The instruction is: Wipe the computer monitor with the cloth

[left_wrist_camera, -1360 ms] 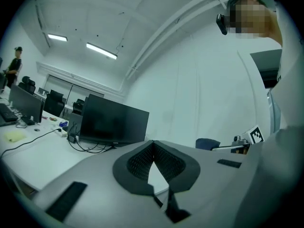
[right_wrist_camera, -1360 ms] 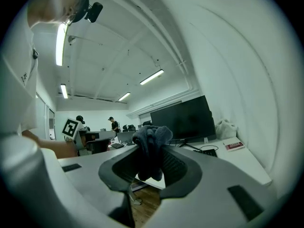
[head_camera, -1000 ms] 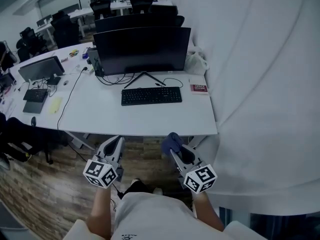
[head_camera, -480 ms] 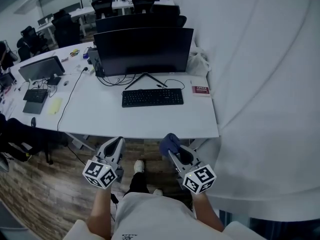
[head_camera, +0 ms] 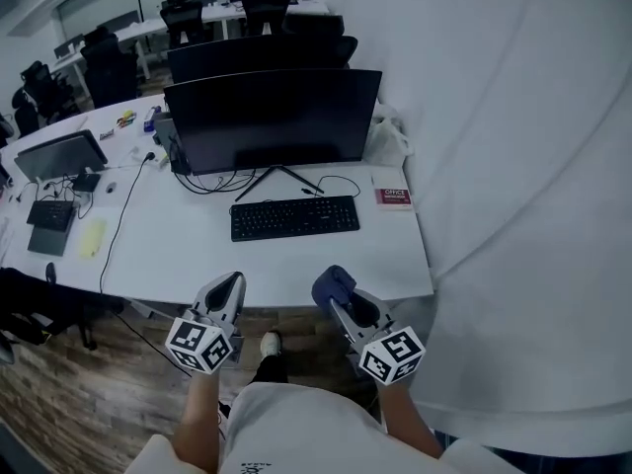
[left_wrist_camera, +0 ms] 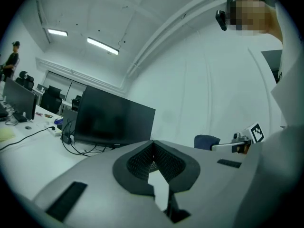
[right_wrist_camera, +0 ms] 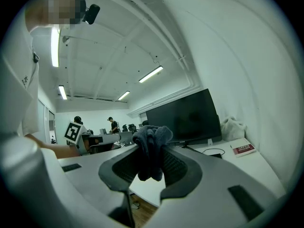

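A wide black monitor (head_camera: 272,118) stands dark at the back of the white desk (head_camera: 395,255), with a black keyboard (head_camera: 294,216) in front of it. My right gripper (head_camera: 337,292) is shut on a bunched dark blue cloth (head_camera: 333,285), held at the desk's near edge; the cloth (right_wrist_camera: 151,147) fills its jaws, and the monitor (right_wrist_camera: 184,118) shows beyond them. My left gripper (head_camera: 227,286) hovers to its left, shut with nothing in it. The monitor (left_wrist_camera: 113,118) is ahead of the left gripper (left_wrist_camera: 153,145) too.
A red-and-white booklet (head_camera: 392,197) and a white bag (head_camera: 386,142) lie right of the monitor. Cables (head_camera: 237,181) trail under the screen. A second keyboard (head_camera: 47,214) and a yellow note (head_camera: 91,237) sit far left. A white curtain (head_camera: 523,186) hangs at right. Office chairs (head_camera: 104,62) stand behind.
The desk and monitor have come nearer in the head view. Both grippers now reach the desk's front edge, the cloth still in the right one.
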`<state>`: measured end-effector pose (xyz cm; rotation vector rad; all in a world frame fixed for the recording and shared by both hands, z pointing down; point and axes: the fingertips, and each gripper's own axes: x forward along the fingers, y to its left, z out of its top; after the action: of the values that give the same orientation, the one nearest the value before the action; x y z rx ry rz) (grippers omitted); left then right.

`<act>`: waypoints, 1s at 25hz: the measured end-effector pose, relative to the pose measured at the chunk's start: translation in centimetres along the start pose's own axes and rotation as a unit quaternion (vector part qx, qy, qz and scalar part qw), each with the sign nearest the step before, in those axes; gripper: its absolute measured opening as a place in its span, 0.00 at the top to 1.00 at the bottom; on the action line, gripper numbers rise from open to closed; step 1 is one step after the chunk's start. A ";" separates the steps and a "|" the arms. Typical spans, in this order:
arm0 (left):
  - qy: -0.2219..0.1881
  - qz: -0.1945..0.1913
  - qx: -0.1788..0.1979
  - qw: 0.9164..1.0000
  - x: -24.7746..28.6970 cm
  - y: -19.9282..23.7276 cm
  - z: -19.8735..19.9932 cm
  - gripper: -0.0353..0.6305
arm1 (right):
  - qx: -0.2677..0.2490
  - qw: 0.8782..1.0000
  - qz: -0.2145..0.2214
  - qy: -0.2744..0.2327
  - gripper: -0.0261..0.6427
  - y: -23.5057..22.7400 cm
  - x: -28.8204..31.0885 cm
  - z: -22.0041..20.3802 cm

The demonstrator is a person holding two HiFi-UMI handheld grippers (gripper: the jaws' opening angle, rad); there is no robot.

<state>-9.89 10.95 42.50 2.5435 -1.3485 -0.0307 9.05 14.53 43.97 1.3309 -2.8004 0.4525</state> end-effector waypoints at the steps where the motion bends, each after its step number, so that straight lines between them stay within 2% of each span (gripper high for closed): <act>1: 0.001 -0.003 0.001 1.000 0.9 0.8 0.2 0.94 | 0.001 1.000 -0.004 0.000 0.78 -0.6 1.0 0.3; 10: 0.009 -0.040 0.009 0.999 8.5 8.4 3.6 0.94 | 0.007 0.999 -0.038 -0.004 0.78 -4.3 10.5 3.2; 16: 0.017 -0.050 0.041 0.998 12.5 14.1 5.4 0.94 | 0.000 0.998 -0.064 -0.012 0.78 -6.7 17.1 5.1; 20: 0.025 -0.078 0.056 0.995 15.0 15.3 6.0 0.94 | -0.001 0.996 -0.091 -0.018 0.78 -8.9 19.4 6.0; 25: 0.017 -0.088 0.048 0.995 17.4 15.6 6.6 0.94 | -0.005 0.992 -0.124 -0.021 0.78 -12.6 19.8 7.3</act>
<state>-13.59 -13.07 41.65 2.7232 -1.1362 0.0452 6.80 -9.86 42.78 1.6758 -2.6136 0.4051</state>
